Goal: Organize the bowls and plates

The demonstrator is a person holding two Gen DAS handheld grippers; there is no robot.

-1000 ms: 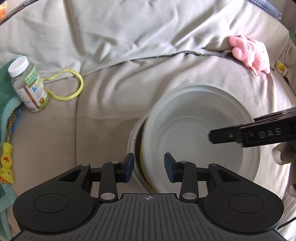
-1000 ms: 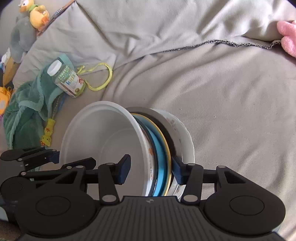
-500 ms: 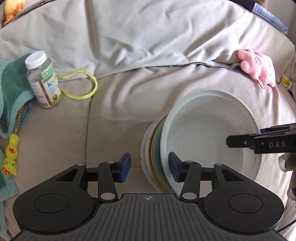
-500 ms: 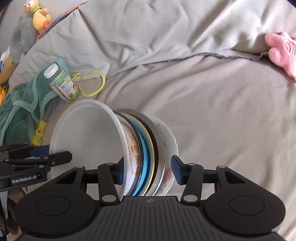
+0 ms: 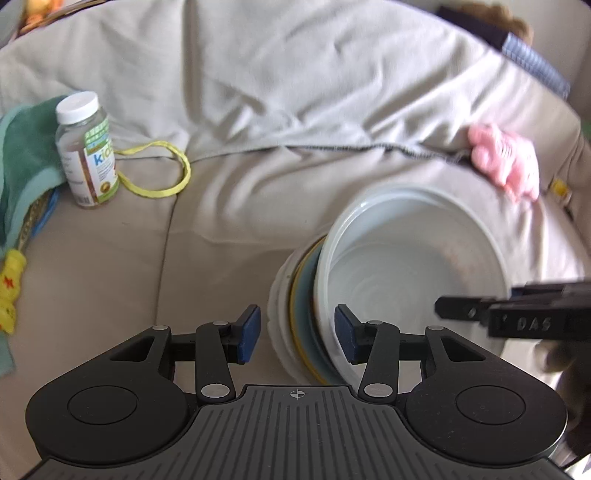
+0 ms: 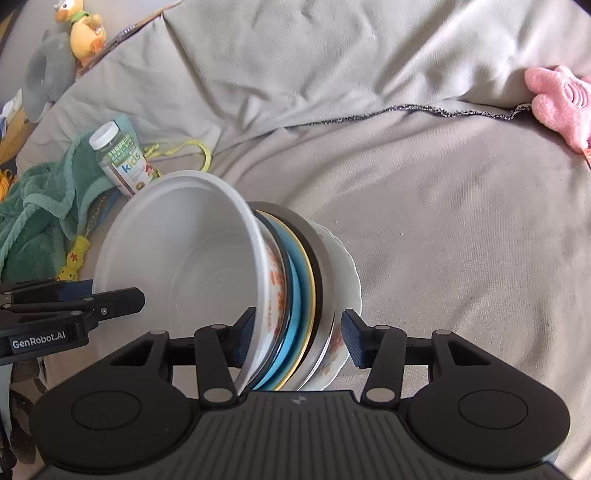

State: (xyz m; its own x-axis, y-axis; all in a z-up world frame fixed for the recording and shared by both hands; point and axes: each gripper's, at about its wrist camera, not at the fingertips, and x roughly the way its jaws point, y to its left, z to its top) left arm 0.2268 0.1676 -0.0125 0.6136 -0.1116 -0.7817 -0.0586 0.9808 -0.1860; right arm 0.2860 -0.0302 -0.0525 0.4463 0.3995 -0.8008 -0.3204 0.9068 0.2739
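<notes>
Right gripper (image 6: 298,338) clamps the dish stack (image 6: 295,295) — left gripper (image 5: 297,334) closing, pads clear.

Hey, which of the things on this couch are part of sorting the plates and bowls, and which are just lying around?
Job: white bowl, stacked plates, right gripper, left gripper.
Lying about: vitamin bottle, yellow cord, green towel, pink plush, duck toy.

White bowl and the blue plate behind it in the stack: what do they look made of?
White bowl: probably plastic or melamine; matte, thin rim, faint moulded rings inside. Blue plate: likely glazed ceramic; glossy edge with a yellow rim line. Neither is certain.
</notes>
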